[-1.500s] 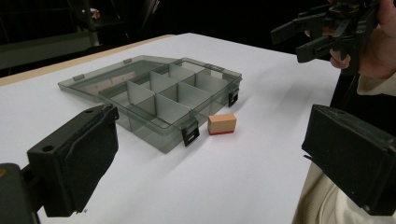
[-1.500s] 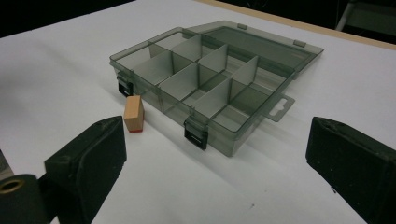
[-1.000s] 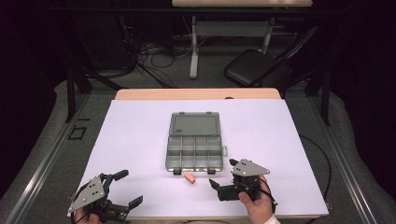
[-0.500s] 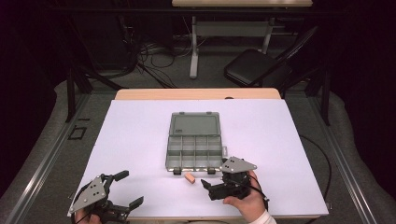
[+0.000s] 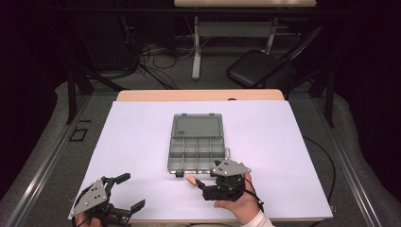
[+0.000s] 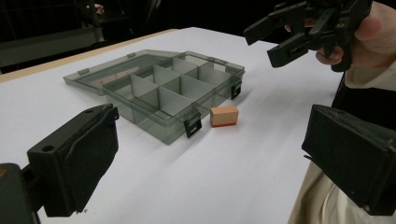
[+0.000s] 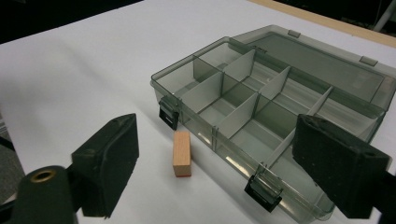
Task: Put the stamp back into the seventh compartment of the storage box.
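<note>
Black matte jaws on the right gripper [image 5: 204,185] stand apart with nothing between them, and they've just been closing a bit. Left gripper [image 5: 126,193] sits near the table's front edge, jaws wide apart too, empty. Small wooden block [image 7: 181,153], pale and rectangular with a red base, lies just beside the front wall of the organizer box [image 5: 196,153]. That's smoky translucent plastic with dividers, black latches, lid flipped back flat. Smooth white tabletop [image 5: 132,142]. Behind it: grey carpet, tangled cables [image 5: 156,59], a black chair [image 5: 257,68].
</note>
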A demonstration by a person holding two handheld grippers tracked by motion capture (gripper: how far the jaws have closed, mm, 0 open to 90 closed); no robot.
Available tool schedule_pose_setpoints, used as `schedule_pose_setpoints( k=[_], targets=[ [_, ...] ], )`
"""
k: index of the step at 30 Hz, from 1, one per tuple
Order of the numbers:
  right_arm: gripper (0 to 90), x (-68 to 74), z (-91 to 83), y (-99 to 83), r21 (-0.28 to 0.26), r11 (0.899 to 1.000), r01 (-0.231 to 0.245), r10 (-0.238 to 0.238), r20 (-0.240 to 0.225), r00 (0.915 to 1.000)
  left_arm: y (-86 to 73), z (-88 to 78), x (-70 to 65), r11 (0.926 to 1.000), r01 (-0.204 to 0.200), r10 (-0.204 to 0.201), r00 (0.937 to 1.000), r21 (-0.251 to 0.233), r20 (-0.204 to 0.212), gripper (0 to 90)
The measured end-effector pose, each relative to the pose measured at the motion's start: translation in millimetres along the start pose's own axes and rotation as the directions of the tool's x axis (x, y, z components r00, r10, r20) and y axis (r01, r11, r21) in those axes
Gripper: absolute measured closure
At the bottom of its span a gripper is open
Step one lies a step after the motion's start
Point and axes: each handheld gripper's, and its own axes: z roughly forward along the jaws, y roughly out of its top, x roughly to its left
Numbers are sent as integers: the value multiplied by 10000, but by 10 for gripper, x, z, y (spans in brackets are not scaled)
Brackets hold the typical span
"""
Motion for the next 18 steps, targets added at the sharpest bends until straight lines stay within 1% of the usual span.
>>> schedule_pose_setpoints(
  k=[1,3,8,10,11,12,18],
  targets=[
    [147,7,8,3,0,10000,17,-17,36,10000,0,0,0,10000,-3,3,10000,-1,4,34],
    [162,11,28,9,71,10000,22,-21,-53,10000,-1,-1,0,10000,4,-4,10000,2,-17,34],
    [231,54,82,12,162,9999,-6,10,-243,9997,-1,-2,0,10000,14,-14,10000,-4,-28,33],
    [260,72,110,10,168,9999,-15,20,-273,9996,-1,0,-1,10000,8,-8,10000,3,-25,33],
    [260,72,110,10,168,9999,-15,20,-273,9996,-1,0,-1,10000,8,-8,10000,3,-25,34],
    [299,86,135,6,223,9998,-8,15,-307,9995,-1,1,0,10000,-13,13,10000,13,-19,33],
    [352,107,199,-15,335,9994,-35,46,-305,9995,-2,5,-4,10000,9,-9,10000,19,16,33]
  ],
)
